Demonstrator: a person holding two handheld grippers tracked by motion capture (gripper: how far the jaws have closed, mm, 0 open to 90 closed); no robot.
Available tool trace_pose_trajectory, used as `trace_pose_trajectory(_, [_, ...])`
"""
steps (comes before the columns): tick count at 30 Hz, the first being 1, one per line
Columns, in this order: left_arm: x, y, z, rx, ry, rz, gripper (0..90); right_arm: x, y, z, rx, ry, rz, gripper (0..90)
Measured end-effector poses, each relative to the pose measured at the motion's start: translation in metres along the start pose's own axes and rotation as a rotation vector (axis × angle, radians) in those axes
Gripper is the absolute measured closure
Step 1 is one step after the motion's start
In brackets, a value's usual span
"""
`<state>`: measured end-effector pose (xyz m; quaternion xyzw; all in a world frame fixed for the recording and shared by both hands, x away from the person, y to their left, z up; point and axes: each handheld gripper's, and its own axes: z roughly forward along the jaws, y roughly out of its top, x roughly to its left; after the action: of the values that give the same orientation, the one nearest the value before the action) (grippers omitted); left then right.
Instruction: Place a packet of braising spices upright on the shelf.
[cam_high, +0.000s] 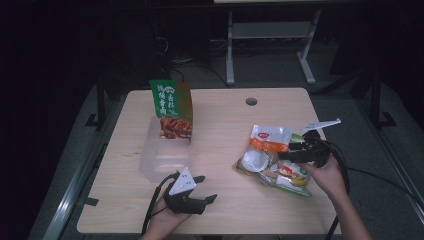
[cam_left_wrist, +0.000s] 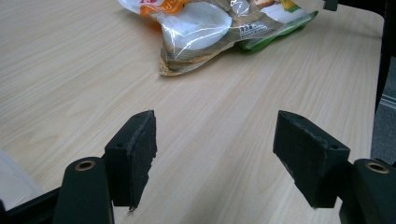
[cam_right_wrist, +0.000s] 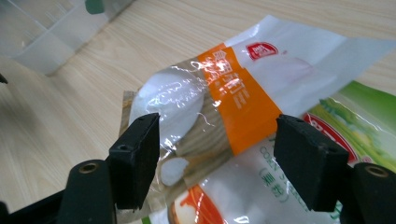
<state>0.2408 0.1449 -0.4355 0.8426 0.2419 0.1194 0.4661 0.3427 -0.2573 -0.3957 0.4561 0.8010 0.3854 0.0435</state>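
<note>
High view showed the right gripper (cam_high: 295, 150), jaws spread and empty, poised over the orange-banded food packet (cam_high: 268, 139) at the table's right; the left gripper (cam_high: 200, 189), jaws spread, waited near the clear bin (cam_high: 162, 155).

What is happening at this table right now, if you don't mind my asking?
A person holds tongs in each hand. The right tongs hover open over a pile of food packets, above the orange-banded one, not gripping. The left tongs rest open near a clear plastic bin holding one green packet.
</note>
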Motion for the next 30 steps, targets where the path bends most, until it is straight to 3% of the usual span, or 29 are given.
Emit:
trace_pose_trajectory(6, [-0.001, 0.0, 0.001, 0.002, -0.002, -0.001, 30.0, -0.008, -0.004, 0.003, 0.009, -0.014, 0.01, 31.8])
trace_pose_trajectory(15, [-0.001, -0.001, 0.002, 0.007, -0.002, -0.002, 29.9, -0.021, -0.002, 0.021, 0.037, -0.003, 0.062, 37.2])
trace_pose_trajectory(25, [0.0, 0.0, 0.003, 0.014, -0.004, 0.002, 29.9, -0.025, 0.005, 0.034, 0.014, 0.01, 0.066, 50.1])
trace_pose_trajectory(30, [-0.001, 0.0, 0.004, 0.011, -0.006, 0.006, 29.9, -0.027, 0.007, 0.038, -0.01, 0.001, 0.064, 61.6])
